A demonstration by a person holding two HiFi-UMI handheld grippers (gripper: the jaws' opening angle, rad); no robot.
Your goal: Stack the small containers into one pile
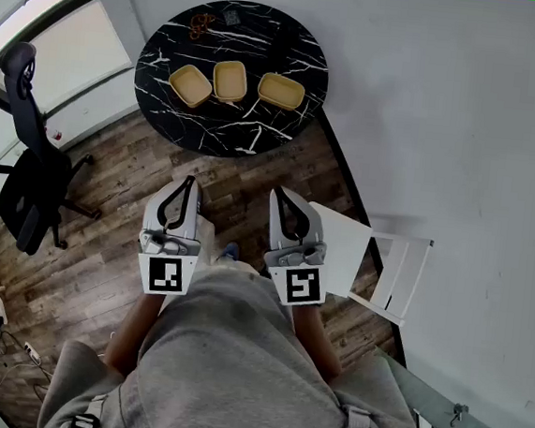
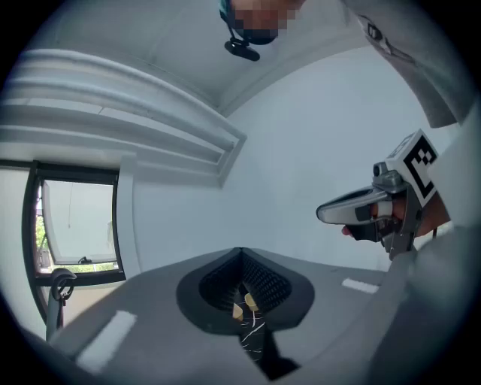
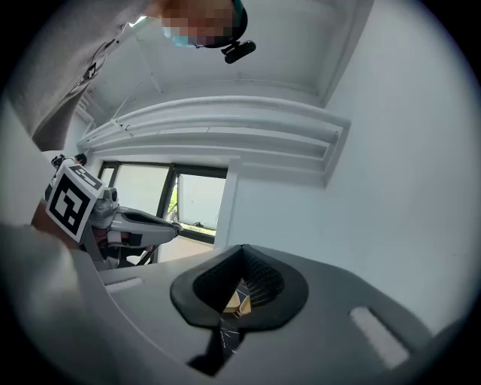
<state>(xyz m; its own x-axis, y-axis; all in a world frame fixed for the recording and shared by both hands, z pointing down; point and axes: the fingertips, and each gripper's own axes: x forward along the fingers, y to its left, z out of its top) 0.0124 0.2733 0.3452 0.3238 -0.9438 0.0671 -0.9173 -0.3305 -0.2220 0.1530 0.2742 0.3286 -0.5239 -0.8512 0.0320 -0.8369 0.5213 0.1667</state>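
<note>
Setting: probably a small office or home workroom. Evidence: wood-plank floor [image 1: 102, 268], plain white walls [image 1: 463, 133], large window [image 1: 40, 36], black swivel chair [image 1: 26, 176], round black marble-pattern table [image 1: 297, 51], white folding chair [image 1: 376, 261], power strip [image 1: 30, 353] with cables on the floor.

three containers [image 1: 230, 81] sat in a row on table [image 1: 210, 128] | office chair [image 1: 25, 185] stood left of table | folding chair [image 1: 376, 261] stood right, nearer
</note>
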